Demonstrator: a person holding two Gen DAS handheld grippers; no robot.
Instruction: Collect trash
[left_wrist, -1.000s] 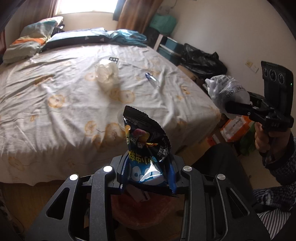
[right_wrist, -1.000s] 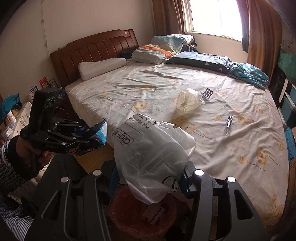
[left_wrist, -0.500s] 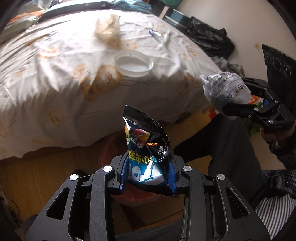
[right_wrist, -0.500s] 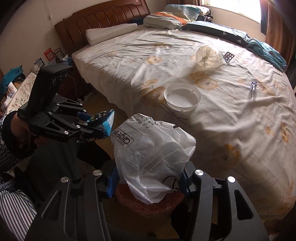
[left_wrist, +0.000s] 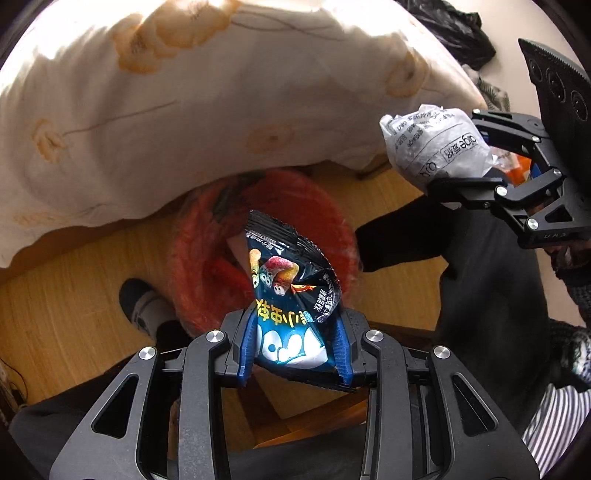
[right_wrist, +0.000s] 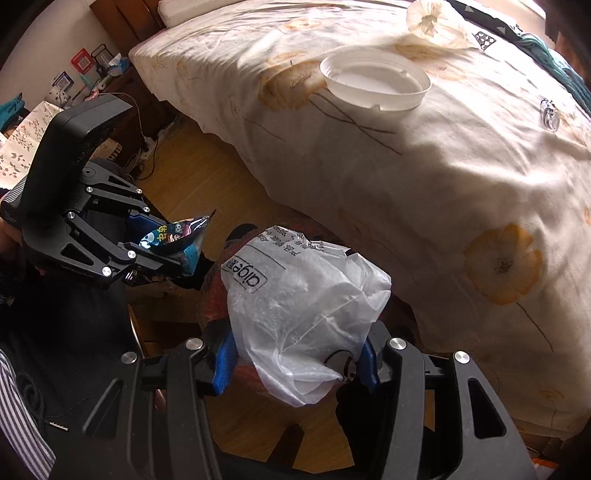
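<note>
Holding two grippers over a wooden floor (left_wrist: 66, 295) beside a bed, I have a piece of trash in each. My left gripper (left_wrist: 293, 345) is closed on a dark blue snack wrapper (left_wrist: 291, 291), its blue pads pressing both sides so the crinkled top stands above them. Directly beyond the wrapper sits a red trash bin (left_wrist: 207, 258), round and open, on the floor at the bed's edge. My right gripper (right_wrist: 295, 360) is clamped around a crumpled white plastic bag (right_wrist: 303, 299) with black printing; the bag bulges up between the fingers, and the bin's red shows just behind and below it.

The bed (right_wrist: 424, 177) fills most of the room, covered with a cream sheet printed with orange flowers that hangs over the side toward the floor. On the sheet lies a shallow white plastic lid (right_wrist: 375, 86), near the bed's edge. Farther back rests a scrunched pale bag (right_wrist: 436, 24), and off to the right a small clear object (right_wrist: 548, 118) I cannot identify. A dark wooden headboard and a cluttered nightstand (right_wrist: 96, 70) stand by the far wall. A black rubbish sack (left_wrist: 450, 26) slumps against the wall beyond the bed's corner.
</note>
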